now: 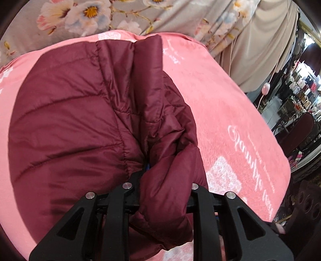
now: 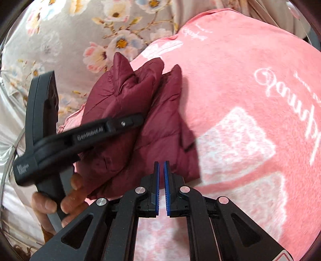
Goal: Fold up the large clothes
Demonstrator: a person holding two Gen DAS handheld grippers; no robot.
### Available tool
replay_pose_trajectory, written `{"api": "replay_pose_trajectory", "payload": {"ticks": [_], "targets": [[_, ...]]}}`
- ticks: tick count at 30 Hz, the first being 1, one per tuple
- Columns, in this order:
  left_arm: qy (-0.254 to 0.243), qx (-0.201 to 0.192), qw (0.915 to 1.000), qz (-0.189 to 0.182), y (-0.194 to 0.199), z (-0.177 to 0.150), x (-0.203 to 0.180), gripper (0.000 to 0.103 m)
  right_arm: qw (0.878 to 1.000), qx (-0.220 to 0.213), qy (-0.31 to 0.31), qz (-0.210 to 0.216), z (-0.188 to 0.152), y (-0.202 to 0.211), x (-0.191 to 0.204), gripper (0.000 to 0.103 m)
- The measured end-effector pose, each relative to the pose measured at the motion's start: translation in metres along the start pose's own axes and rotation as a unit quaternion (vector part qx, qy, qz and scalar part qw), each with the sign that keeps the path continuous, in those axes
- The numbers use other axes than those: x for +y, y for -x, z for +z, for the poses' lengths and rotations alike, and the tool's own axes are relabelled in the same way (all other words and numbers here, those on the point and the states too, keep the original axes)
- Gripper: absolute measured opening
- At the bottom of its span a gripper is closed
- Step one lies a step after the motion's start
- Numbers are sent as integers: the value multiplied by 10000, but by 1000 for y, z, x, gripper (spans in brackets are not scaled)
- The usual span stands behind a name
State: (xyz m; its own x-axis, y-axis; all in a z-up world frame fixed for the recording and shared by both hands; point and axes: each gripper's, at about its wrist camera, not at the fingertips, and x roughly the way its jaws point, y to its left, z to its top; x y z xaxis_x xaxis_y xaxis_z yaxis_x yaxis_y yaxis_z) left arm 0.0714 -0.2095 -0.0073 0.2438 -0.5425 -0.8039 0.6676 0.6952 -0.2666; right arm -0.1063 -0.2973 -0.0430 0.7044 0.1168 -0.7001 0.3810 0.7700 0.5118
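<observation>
A maroon quilted puffer jacket [image 1: 80,120] lies partly folded on a pink blanket [image 1: 230,112]. My left gripper [image 1: 160,180] is shut on a bunched fold of the jacket, which bulges over and hides its fingertips. From the right wrist view the jacket [image 2: 140,112] is a folded bundle left of centre on the pink blanket [image 2: 250,100], with the left gripper [image 2: 128,122] lying across it, held by a hand [image 2: 60,198]. My right gripper [image 2: 161,174] is shut and empty, its blue pads nearly touching, just at the jacket's near edge.
A grey floral sheet [image 1: 120,16] covers the bed beyond the blanket and shows in the right wrist view [image 2: 70,40]. A beige curtain [image 1: 260,50] hangs at the far right. Cluttered shelves and a dark chair [image 1: 297,128] stand past the blanket's right edge.
</observation>
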Motion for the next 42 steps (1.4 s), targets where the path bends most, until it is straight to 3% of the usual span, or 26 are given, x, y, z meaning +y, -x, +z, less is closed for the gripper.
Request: {"api": "replay_pose_trajectory", "payload": {"ticks": [6, 10, 20, 22, 24, 25, 28, 32, 34, 37, 42], "targets": [[-33, 71, 9999, 101, -13, -7, -1, 19, 9999, -58, -99, -2, 22, 1, -25, 9], [-28, 71, 9998, 180, -18, -8, 0, 19, 9999, -58, -104, -45, 19, 7, -31, 10], [-119, 29, 9992, 382, -26, -6, -10, 21, 9996, -245, 9, -121, 34, 16, -24, 13], [-170, -12, 9992, 355, -22, -6, -16, 32, 9991, -371, 140, -116, 50, 22, -18, 14], [-79, -75, 9999, 101, -13, -5, -18, 53, 9984, -500, 230, -97, 64, 30, -15, 16], [-51, -166, 9998, -3, -6, -5, -19, 55, 9980, -574, 256, -64, 73, 33, -12, 18], [-305, -381, 9986, 190, 8, -5, -29, 54, 9969, -722, 303, 45, 91, 39, -7, 26], [-295, -310, 9984, 363, 7, -3, -28, 40, 9966, -701, 410, 117, 113, 34, 0, 32], [-143, -278, 9992, 267, 8, -1, -21, 39, 9973, -525, 466, 227, 128, 22, 6, 39], [7, -260, 9995, 154, 14, -3, -13, 38, 9981, -297, 523, 156, 146, 4, 14, 40], [450, -580, 9973, 21, 48, -3, 10, 19, 9981, -199, 543, 235, 153, -4, 14, 40]]}}
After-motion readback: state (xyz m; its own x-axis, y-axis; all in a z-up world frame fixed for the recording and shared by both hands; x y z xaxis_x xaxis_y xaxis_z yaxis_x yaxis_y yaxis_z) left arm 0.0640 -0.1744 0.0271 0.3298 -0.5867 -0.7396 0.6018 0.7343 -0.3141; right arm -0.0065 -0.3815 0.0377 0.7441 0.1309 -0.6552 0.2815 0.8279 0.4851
